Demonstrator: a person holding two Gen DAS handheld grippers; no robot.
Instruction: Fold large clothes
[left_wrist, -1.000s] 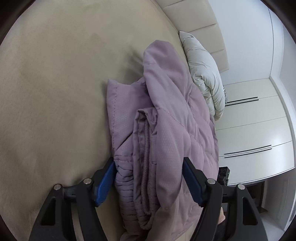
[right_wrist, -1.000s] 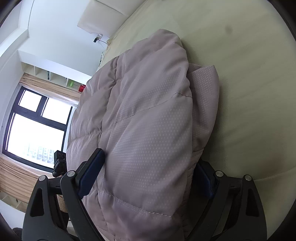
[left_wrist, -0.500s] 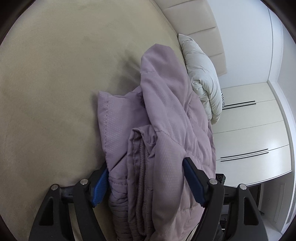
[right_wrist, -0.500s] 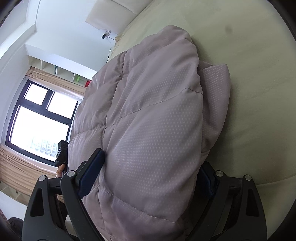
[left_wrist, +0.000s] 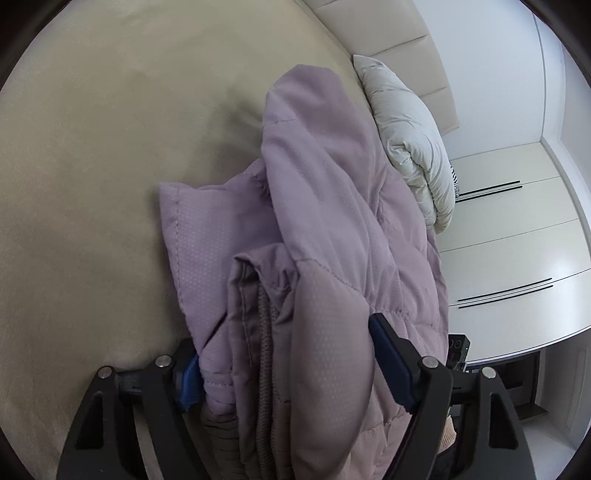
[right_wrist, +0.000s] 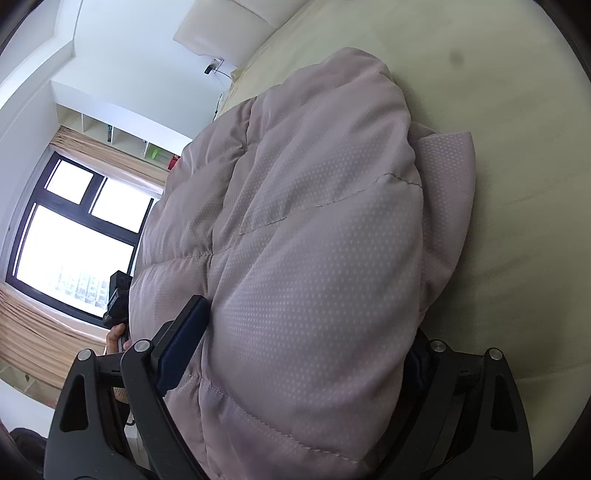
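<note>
Bulky mauve quilted puffer jacket (left_wrist: 332, 236) bunched on beige bed sheet (left_wrist: 92, 166). Left gripper (left_wrist: 286, 363), jaws just closing, clamps its ribbed, zippered edge, seen left view only; right gripper (right_wrist: 295, 343) wide, pads pressing padded bulk. White pillow (left_wrist: 410, 133) left view; window (right_wrist: 74, 236) right view.

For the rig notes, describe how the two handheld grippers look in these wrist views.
Both are alike: the left gripper and the right gripper each have two matte black plastic fingers with triangular cut-outs, round silver bolt heads at the pivots, and flat blue pads on the inner faces. No cables or markings are visible on them. A peach-coloured sleeve cuff shows beside the left one.
</note>
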